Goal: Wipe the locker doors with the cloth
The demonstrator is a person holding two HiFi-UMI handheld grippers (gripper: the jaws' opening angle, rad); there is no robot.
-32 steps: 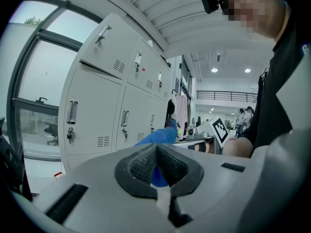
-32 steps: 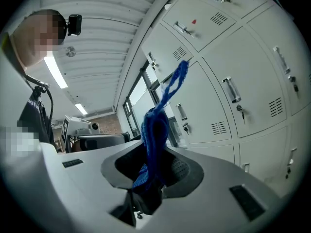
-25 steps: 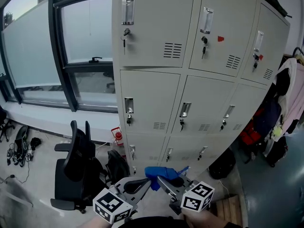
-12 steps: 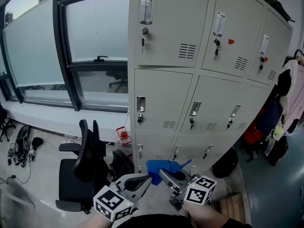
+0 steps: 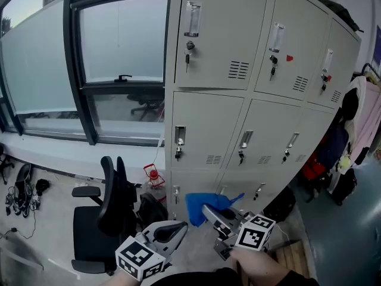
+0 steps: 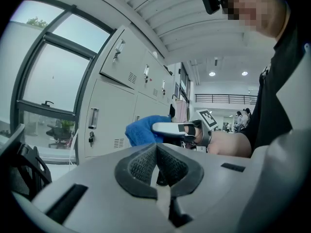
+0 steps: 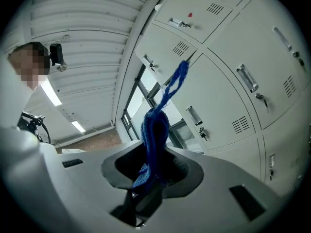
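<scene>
Lockers (image 5: 262, 118) shifted rightward, right tool (image 5: 213, 214) (clamping cloth (image 5: 199, 204)) still clear.

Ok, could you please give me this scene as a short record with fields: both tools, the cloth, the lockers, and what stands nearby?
left: left tool, jaws together, holding nothing
right: right tool, shut on the blue cloth
cloth position: held low in front of the lockers, apparently not touching a door
locker doors: pale grey, all closed
nearby: black office chair beside the lockers, below the window
</scene>
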